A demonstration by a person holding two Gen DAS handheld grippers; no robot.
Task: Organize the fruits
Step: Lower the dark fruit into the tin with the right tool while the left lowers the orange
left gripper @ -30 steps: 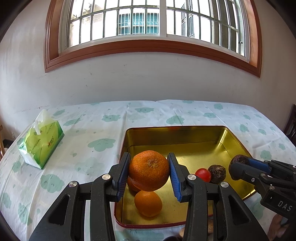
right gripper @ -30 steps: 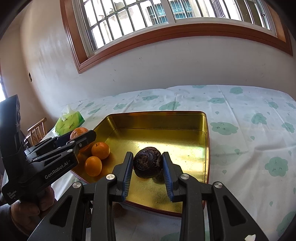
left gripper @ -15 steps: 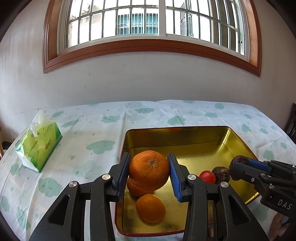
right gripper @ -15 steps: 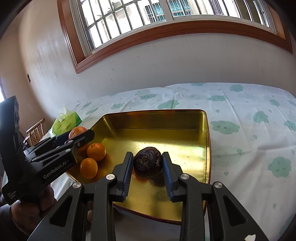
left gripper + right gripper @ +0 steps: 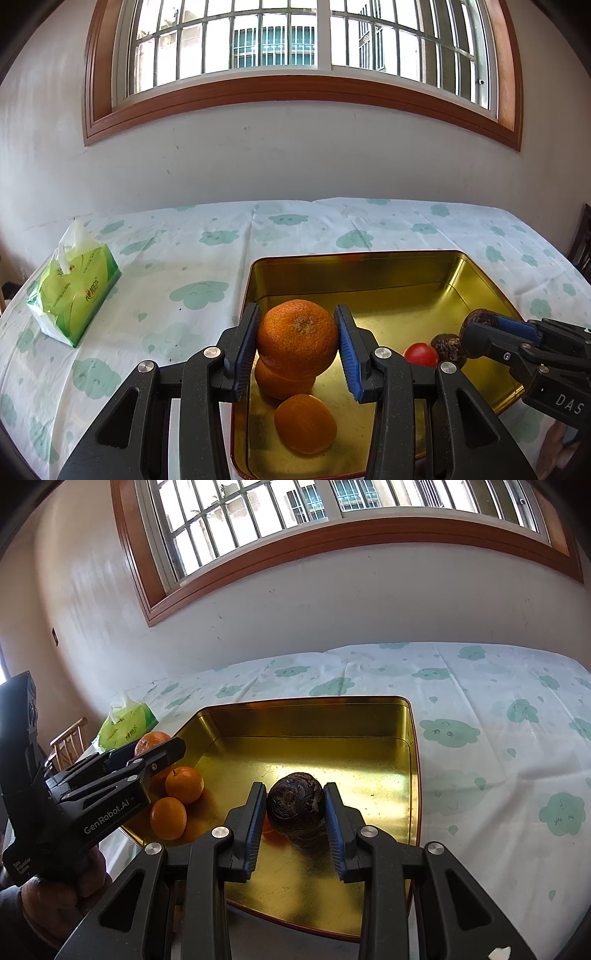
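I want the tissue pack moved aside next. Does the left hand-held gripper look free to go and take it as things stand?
Probably not yet. The left hand-held gripper is shut on an orange over the gold tray. The tissue pack lies unobstructed on the tablecloth to its left, so the path looks open once the orange is released.

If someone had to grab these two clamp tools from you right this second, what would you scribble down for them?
Left gripper: shut on the big orange, held above the left end of the gold tray.
Right gripper: shut on a dark wrinkled fruit, held over the tray's right part.
In the tray: two smaller oranges at the left, a red tomato and another dark fruit at the right.
Tissue pack sits on the tablecloth, off to the left.
Done: four fruits placed, sorted by kind.
Left: set down both held fruits, probably each beside its like, then release.
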